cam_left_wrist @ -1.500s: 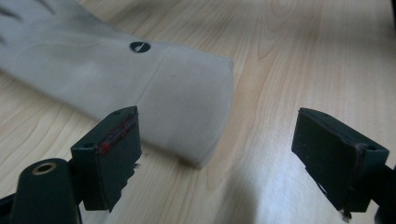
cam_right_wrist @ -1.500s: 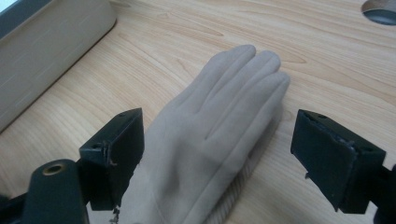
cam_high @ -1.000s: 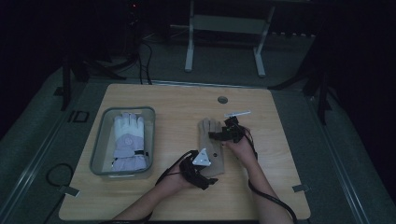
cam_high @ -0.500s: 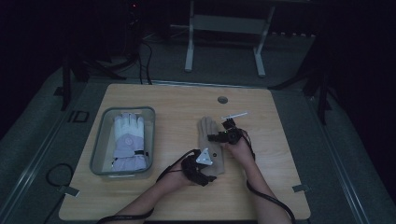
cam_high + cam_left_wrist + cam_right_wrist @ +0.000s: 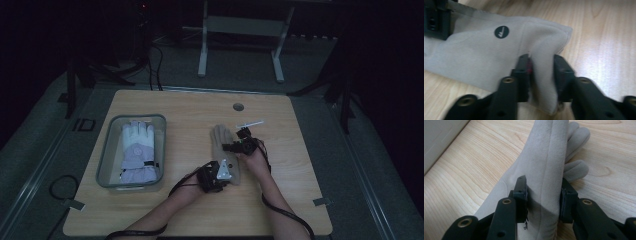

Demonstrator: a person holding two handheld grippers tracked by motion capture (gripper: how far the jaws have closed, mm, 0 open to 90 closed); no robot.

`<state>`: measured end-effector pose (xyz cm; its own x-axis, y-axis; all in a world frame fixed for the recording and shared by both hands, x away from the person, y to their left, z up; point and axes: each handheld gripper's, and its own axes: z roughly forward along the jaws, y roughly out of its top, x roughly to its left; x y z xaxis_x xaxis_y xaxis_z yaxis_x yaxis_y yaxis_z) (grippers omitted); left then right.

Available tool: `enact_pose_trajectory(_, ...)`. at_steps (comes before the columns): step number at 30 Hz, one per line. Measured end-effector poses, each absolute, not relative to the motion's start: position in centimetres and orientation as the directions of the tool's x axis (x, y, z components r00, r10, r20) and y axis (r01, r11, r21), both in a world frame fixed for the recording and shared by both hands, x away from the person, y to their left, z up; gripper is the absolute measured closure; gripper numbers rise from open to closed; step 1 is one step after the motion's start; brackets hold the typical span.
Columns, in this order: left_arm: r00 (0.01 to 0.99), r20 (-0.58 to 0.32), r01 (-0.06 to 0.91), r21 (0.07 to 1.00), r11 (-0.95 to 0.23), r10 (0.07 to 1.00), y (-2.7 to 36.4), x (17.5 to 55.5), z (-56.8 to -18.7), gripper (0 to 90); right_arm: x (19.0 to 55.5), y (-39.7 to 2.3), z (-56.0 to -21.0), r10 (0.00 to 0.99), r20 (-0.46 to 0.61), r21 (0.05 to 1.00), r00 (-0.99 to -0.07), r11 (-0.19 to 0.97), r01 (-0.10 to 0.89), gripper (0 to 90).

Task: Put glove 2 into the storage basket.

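Observation:
A beige glove lies flat in the middle of the wooden table, fingers pointing away from me. My left gripper is at its cuff end. In the left gripper view the jaws have just been closing and now pinch a raised fold of the glove near a round black logo. My right gripper is at the glove's right edge. Its jaws have also just been closing and squeeze a lifted ridge of the glove below the fingers.
A clear plastic bin at the table's left holds a white and lilac glove. Its wall shows in the right gripper view. A small white strip lies just beyond the right gripper, near a round grommet.
Both hands have stayed at the beige glove with hardly any shift. The bin and its glove have not moved.

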<state>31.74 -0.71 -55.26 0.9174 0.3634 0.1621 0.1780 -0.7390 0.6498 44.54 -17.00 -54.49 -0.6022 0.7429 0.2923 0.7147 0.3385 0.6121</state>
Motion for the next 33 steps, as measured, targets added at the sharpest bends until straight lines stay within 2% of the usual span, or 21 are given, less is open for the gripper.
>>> enact_pose_trajectory(6, 0.925, 0.11, 0.216, 0.638, -0.739, 0.365, -0.6, 32.3, -54.5, 79.6, 44.5, -16.7, -54.0, 0.742, 0.286, 0.616, -0.607, 0.343, 0.709, 67.8)
enact_pose_trajectory(8, 0.925, 0.113, 0.214, 0.633, -0.744, 0.362, -0.5, 32.2, -54.1, 79.8, 44.6, -16.8, -53.8, 0.728, 0.317, 0.619, -0.607, 0.327, 0.715, 68.0)
enact_pose_trajectory(22, 0.925, 0.115, 0.218, 0.619, -0.754, 0.362, 1.3, 31.5, -51.0, 80.2, 43.6, -15.3, -50.1, 0.69, 0.294, 0.675, -0.662, 0.341, 0.655, 67.7)
enact_pose_trajectory(33, 0.924, 0.117, 0.221, 0.61, -0.76, 0.363, 3.1, 30.8, -49.4, 80.2, 43.1, -13.5, -48.4, 0.659, 0.294, 0.691, -0.692, 0.353, 0.63, 67.7)
